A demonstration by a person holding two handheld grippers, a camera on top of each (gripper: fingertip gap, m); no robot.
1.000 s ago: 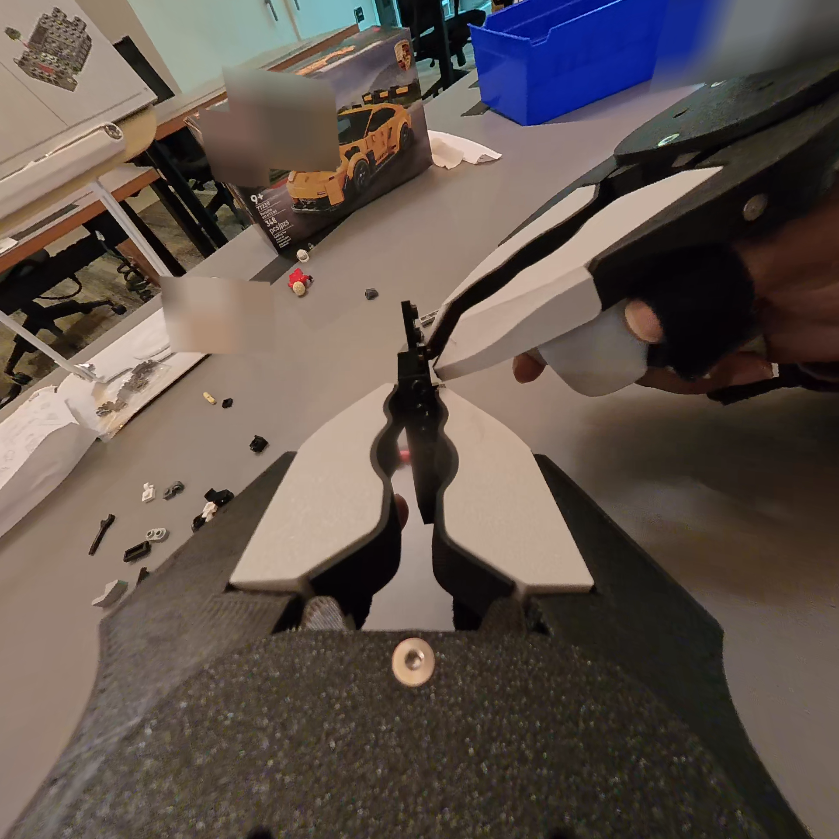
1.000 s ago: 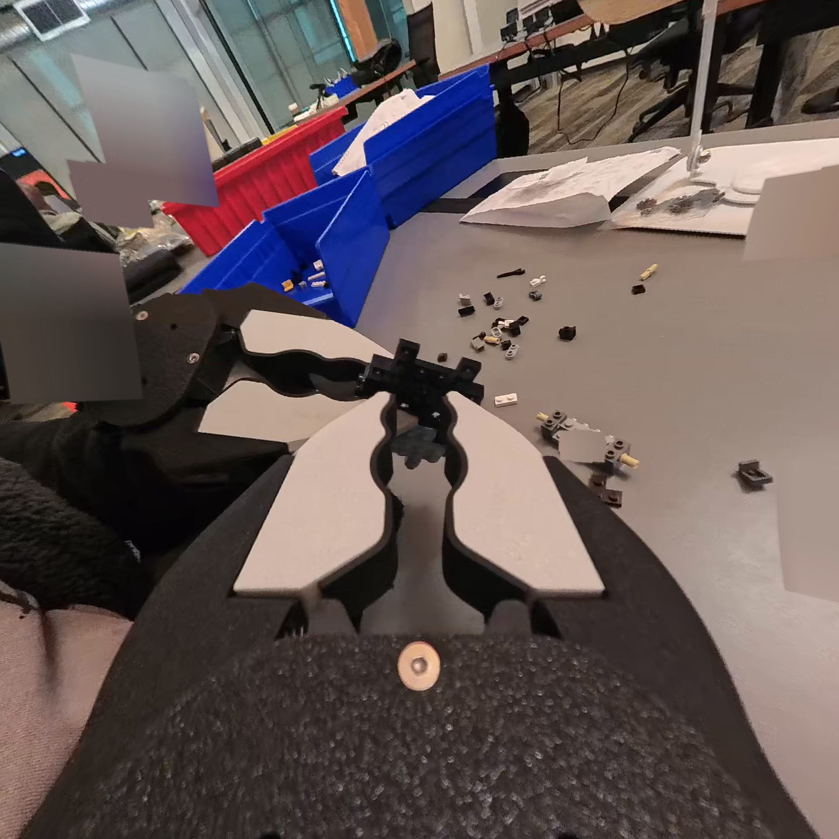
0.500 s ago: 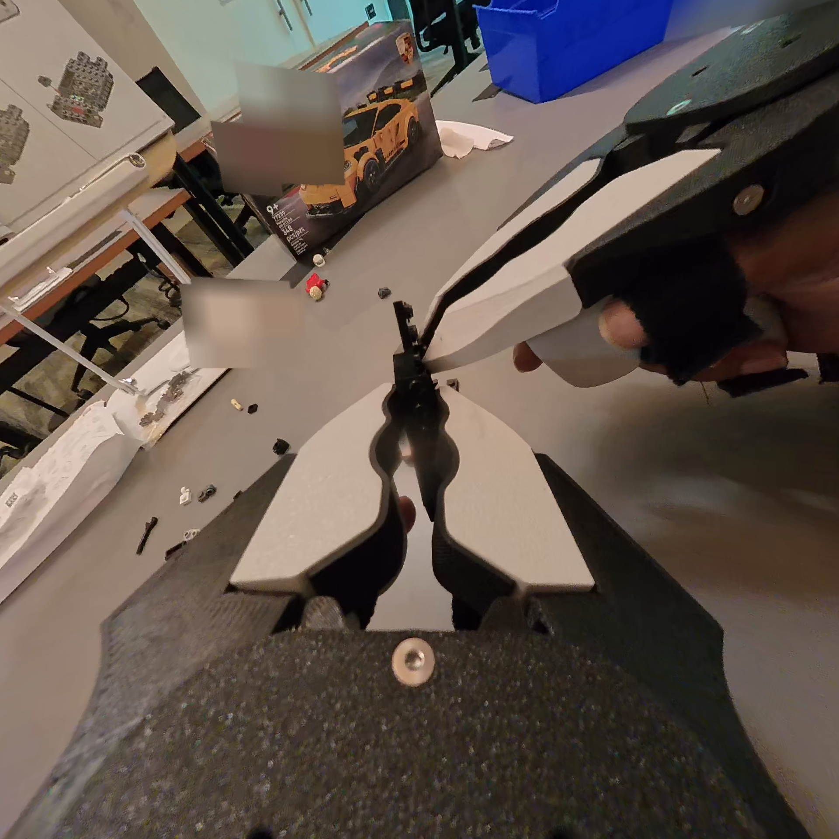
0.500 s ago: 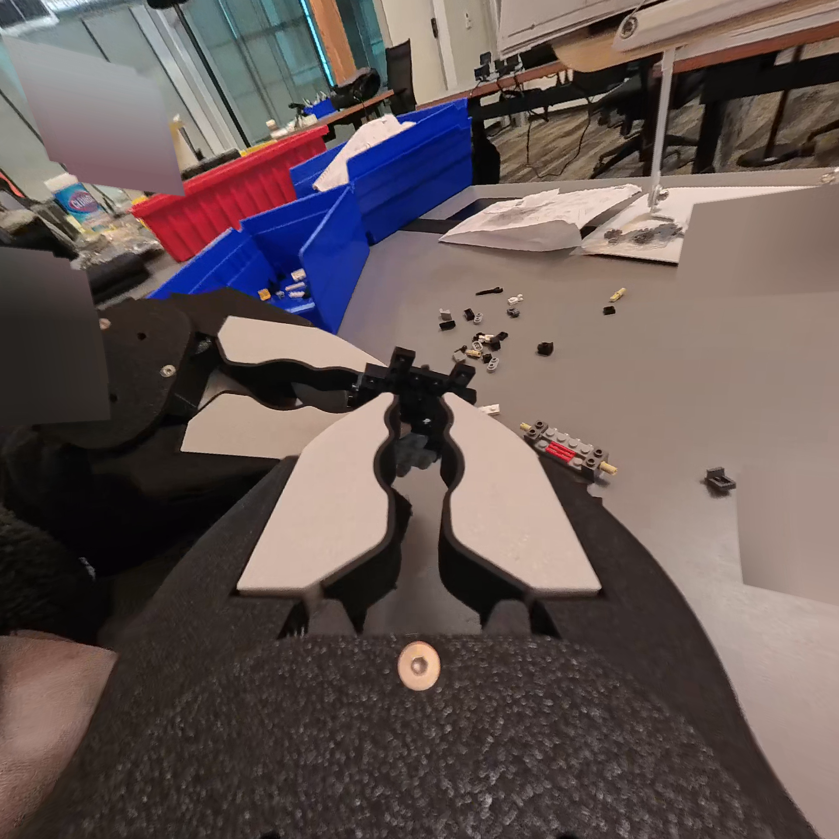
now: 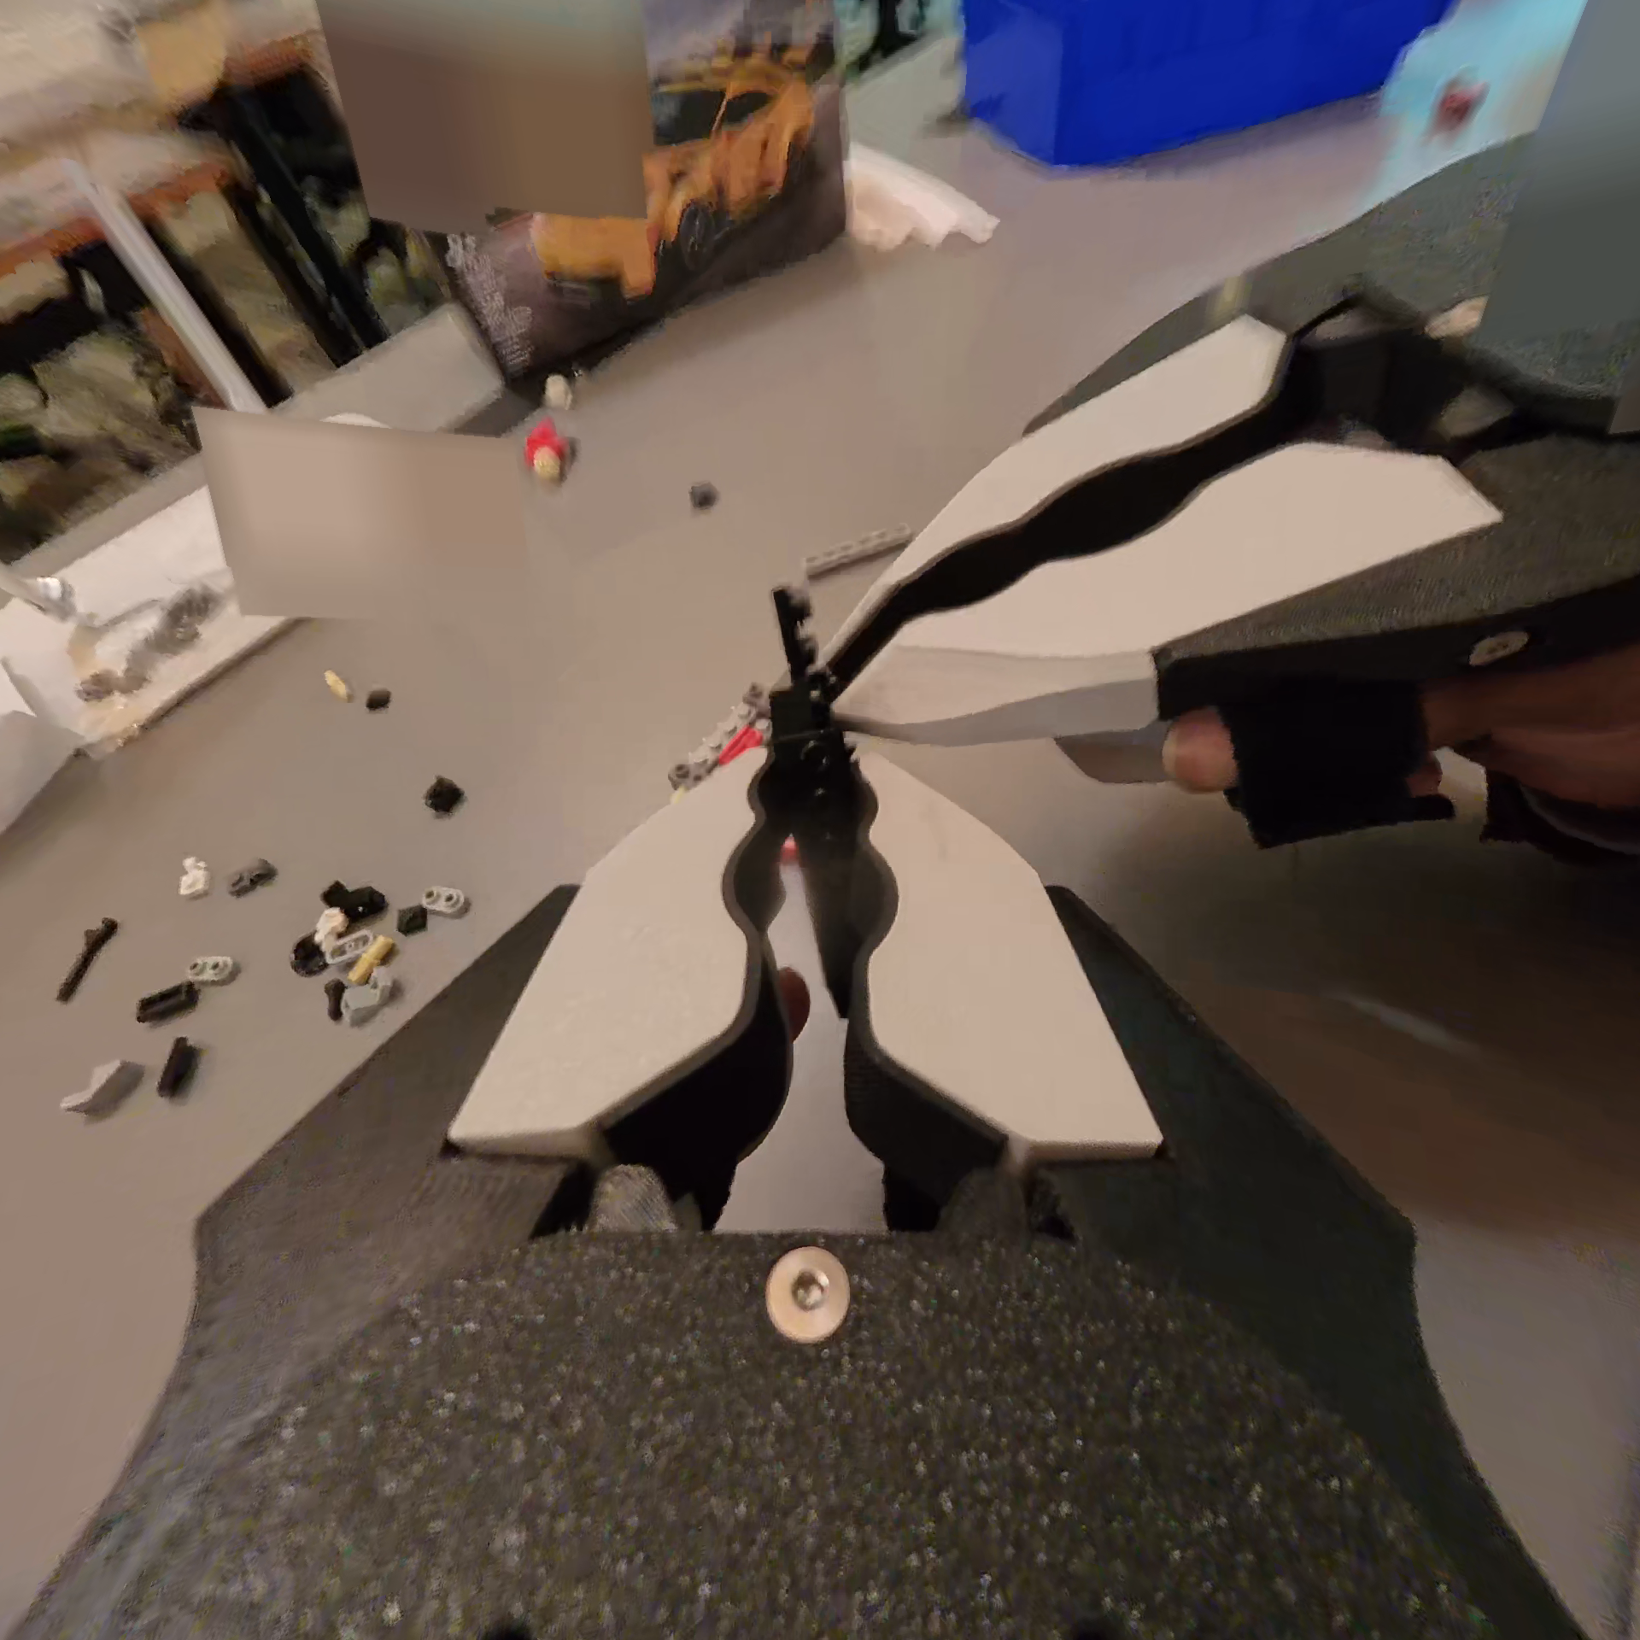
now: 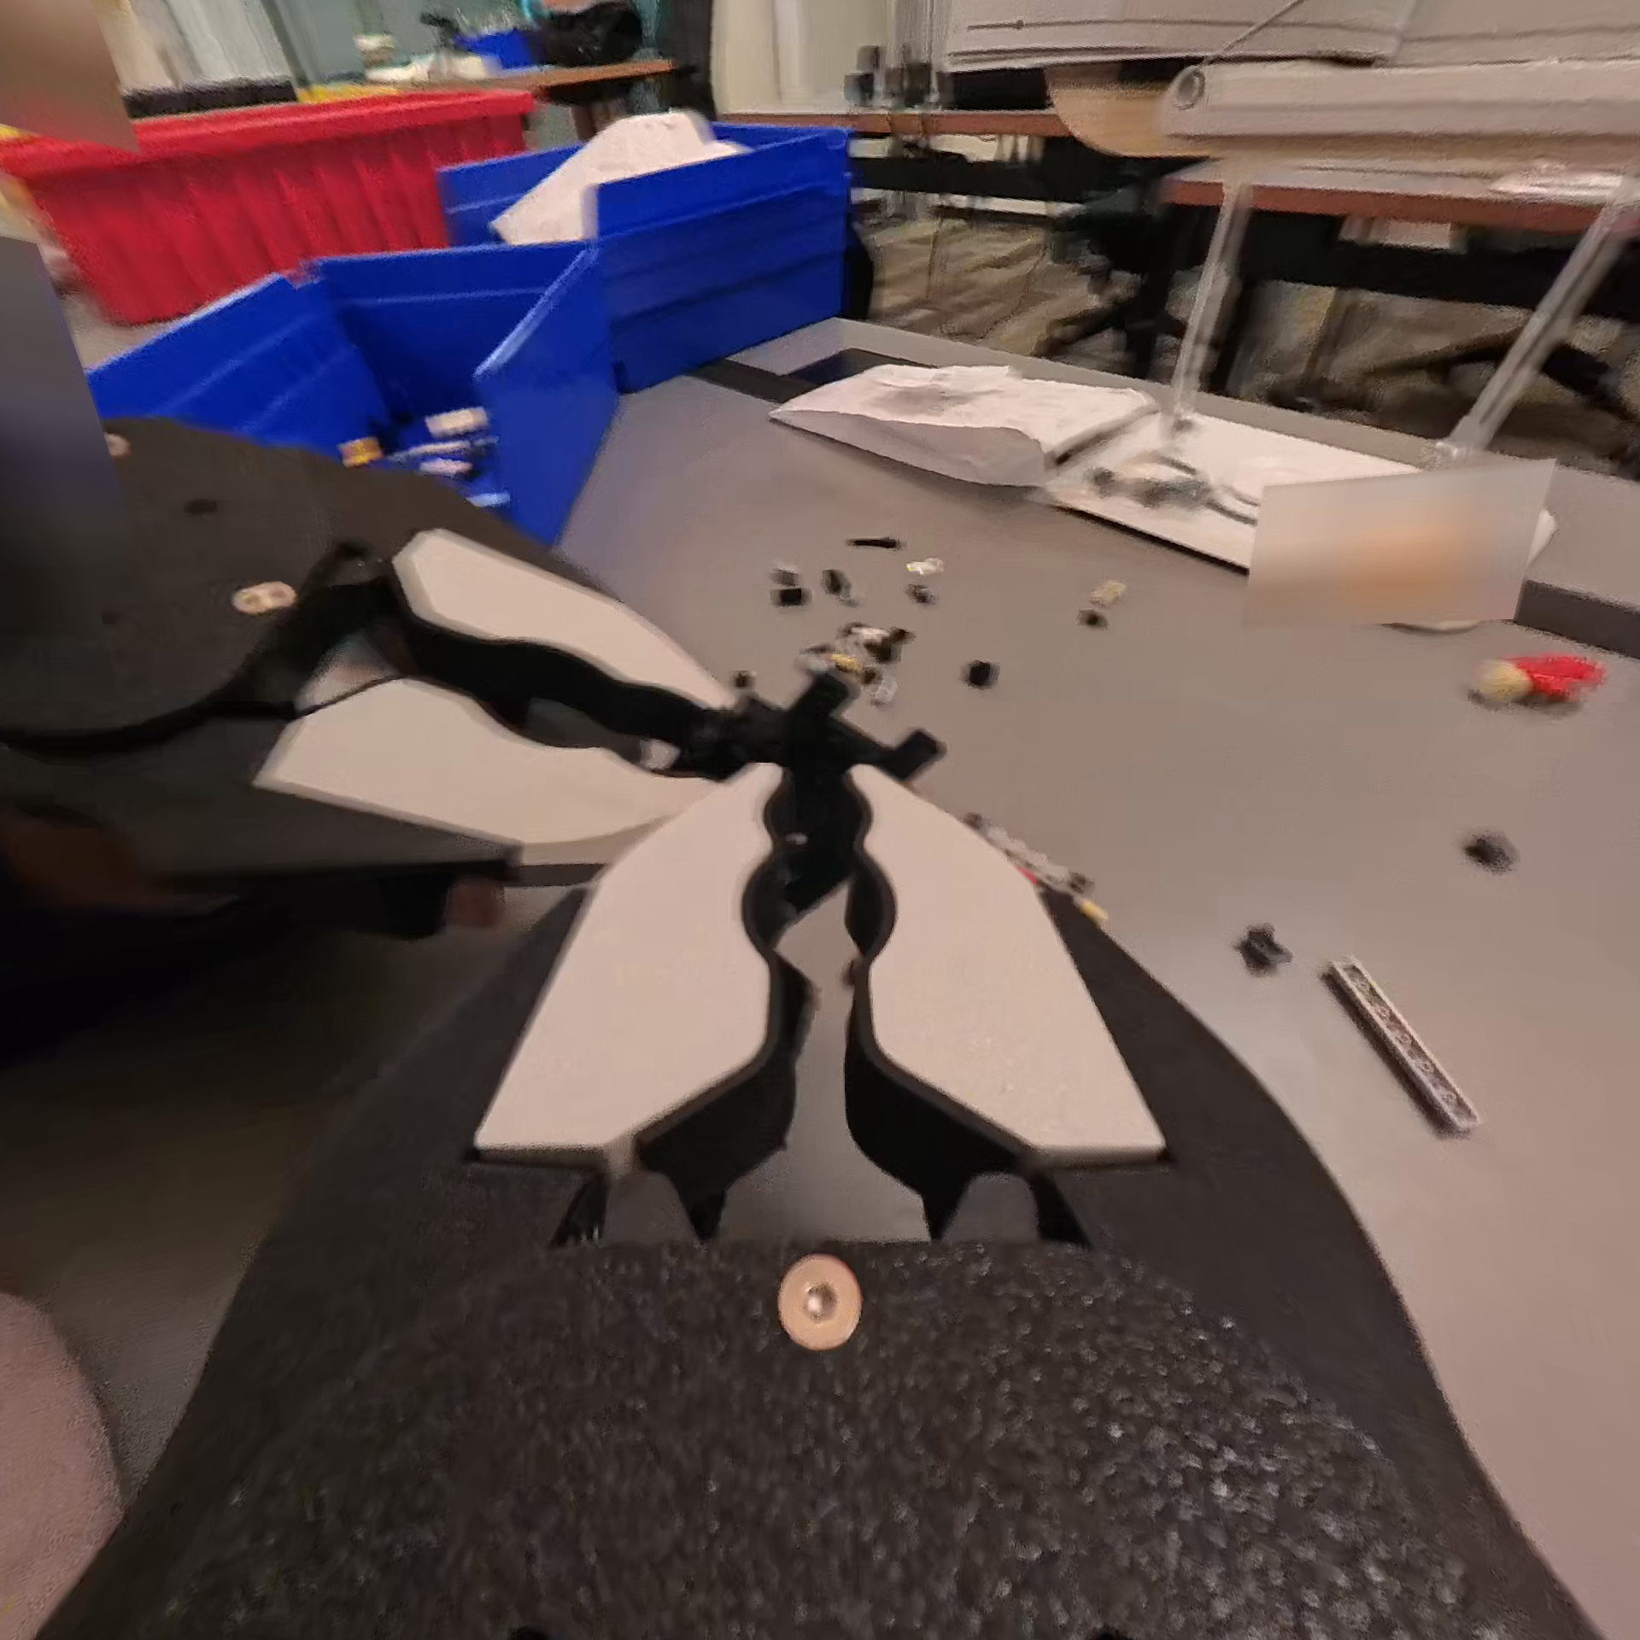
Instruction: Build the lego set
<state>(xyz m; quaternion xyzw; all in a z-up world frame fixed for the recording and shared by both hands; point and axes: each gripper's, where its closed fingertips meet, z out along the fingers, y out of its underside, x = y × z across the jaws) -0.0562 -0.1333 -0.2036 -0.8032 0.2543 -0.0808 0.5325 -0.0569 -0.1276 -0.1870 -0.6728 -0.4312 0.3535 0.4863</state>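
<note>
Moved: your right claw (image 5: 834,701) rolled flatter.
Grip: both claws, left claw (image 5: 812,781) too, clenched on black assembly (image 5: 803,701), long axis upright.

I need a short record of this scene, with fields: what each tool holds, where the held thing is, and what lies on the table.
left tool: shut on black lego assembly
right tool: shut on the same black lego assembly
assembly position: held above the grey table, between both tools
loose small lego pieces: scattered on the table
long grey lego bar: flat on the table
lego box: far side of the table
blue bins: table edge
</note>
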